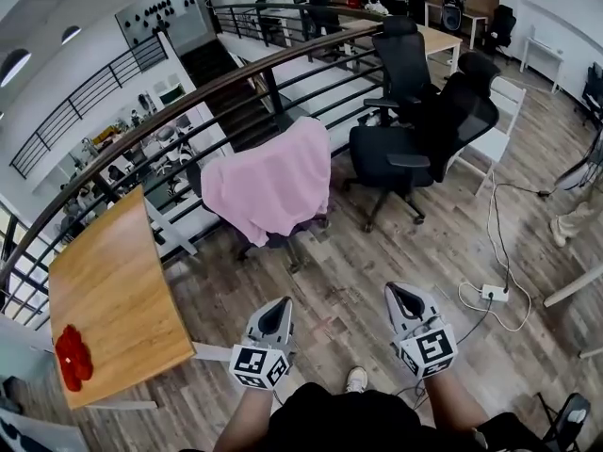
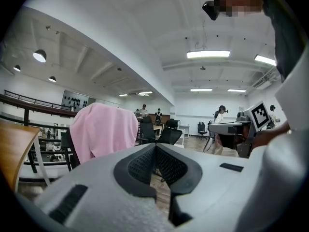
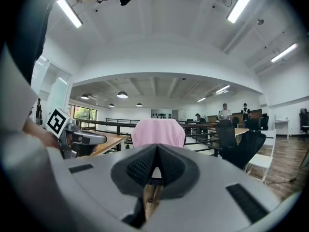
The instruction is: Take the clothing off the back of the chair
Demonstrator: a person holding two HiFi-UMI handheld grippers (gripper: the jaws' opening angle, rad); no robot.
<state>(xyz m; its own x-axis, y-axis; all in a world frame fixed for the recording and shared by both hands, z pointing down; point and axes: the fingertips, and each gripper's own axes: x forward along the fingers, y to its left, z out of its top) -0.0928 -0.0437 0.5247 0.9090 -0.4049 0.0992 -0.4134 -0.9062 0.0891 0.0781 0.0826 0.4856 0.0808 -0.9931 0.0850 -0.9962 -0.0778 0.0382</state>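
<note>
The left gripper (image 1: pixel 274 314) and right gripper (image 1: pixel 406 299) are squeezed shut and hold nothing. The pink cloth (image 1: pixel 270 182) hangs over the chair (image 1: pixel 280 240) back. It is straight ahead, well apart, and nearer the left one.

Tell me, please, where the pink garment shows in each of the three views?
Head view: the garment hangs at the centre, a little above the middle.
Left gripper view: the garment is left of centre, just below mid-height.
Right gripper view: the garment is near the centre.
Shared landmark: the wooden table, to the garment's left in every view.
</note>
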